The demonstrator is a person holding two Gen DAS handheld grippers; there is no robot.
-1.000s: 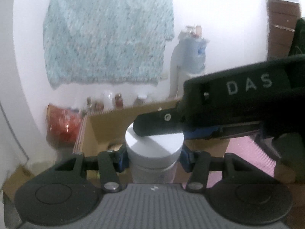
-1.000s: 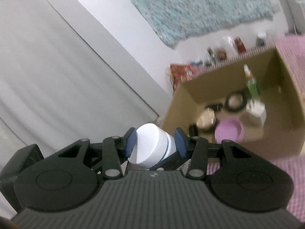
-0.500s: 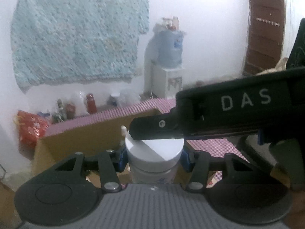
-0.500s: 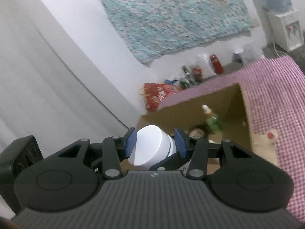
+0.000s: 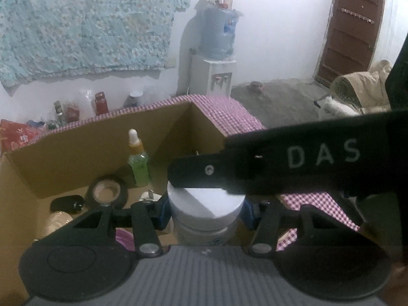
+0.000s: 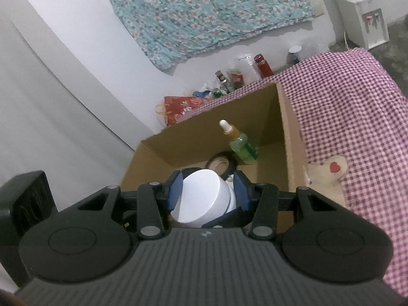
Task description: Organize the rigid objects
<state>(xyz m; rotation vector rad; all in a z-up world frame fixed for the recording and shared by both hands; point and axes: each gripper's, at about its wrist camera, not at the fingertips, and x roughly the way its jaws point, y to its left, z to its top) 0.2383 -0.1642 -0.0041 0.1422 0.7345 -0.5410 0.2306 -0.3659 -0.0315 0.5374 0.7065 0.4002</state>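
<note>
Room: white wall with a floral teal cloth (image 6: pixel 204 12) hung on it; water dispenser (image 5: pixel 216 51) in the corner, brown door (image 5: pixel 349 33) at far right.
Surface: pink checked cover (image 6: pixel 357 107), with the box touching its left edge.
Box: open cardboard box (image 6: pixel 204 137), directly below and ahead of both my grippers.
Box contents: green dropper bottle (image 5: pixel 137 163) upright near the back wall, black tape roll (image 5: pixel 107 191) just beside it, small dark item at left that I can't identify.
Jar: white-lidded jar (image 5: pixel 206 211), held over the box near its right side.
Left gripper (image 5: pixel 206 211): clamped on the jar body below the lid, blue pads on both sides.
Right gripper (image 6: pixel 207 193): narrow around the jar lid, one pad each side; I can't tell if the pads actually touch it.
</note>
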